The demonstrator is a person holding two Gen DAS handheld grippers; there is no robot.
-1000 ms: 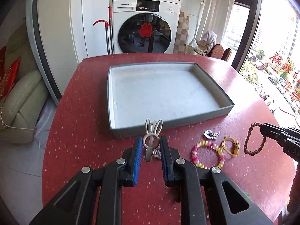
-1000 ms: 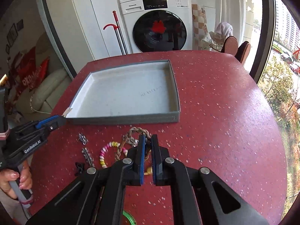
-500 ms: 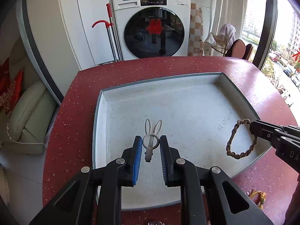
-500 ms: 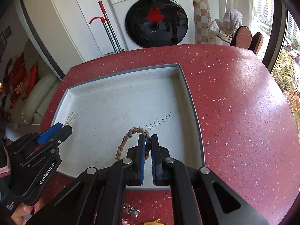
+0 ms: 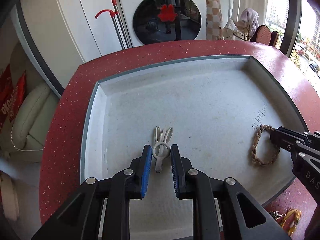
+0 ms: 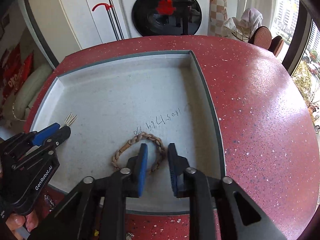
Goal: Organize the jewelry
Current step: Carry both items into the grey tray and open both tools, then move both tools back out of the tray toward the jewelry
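Observation:
A grey tray (image 5: 90, 108) (image 6: 206, 88) sits on the red table. A silver rabbit-ear hair clip (image 5: 161, 147) lies on the tray floor between the spread fingers of my left gripper (image 5: 160, 156), which is open. Its ears show in the right wrist view (image 6: 71, 119). A brown braided bracelet (image 6: 138, 150) (image 5: 260, 146) lies flat on the tray. My right gripper (image 6: 157, 156) is open, its fingers straddling the bracelet's right side. It also shows in the left wrist view (image 5: 280, 138).
Yellow jewelry (image 5: 290, 218) and a small metal piece (image 5: 275, 215) lie on the red table (image 6: 260, 120) in front of the tray. Another small metal piece (image 6: 49, 201) lies near the left gripper. A washing machine (image 5: 166, 12) stands behind the table.
Both grippers moved over the tray, lowered and opened. The hair clip and the braided bracelet, held before, now lie on the tray floor.

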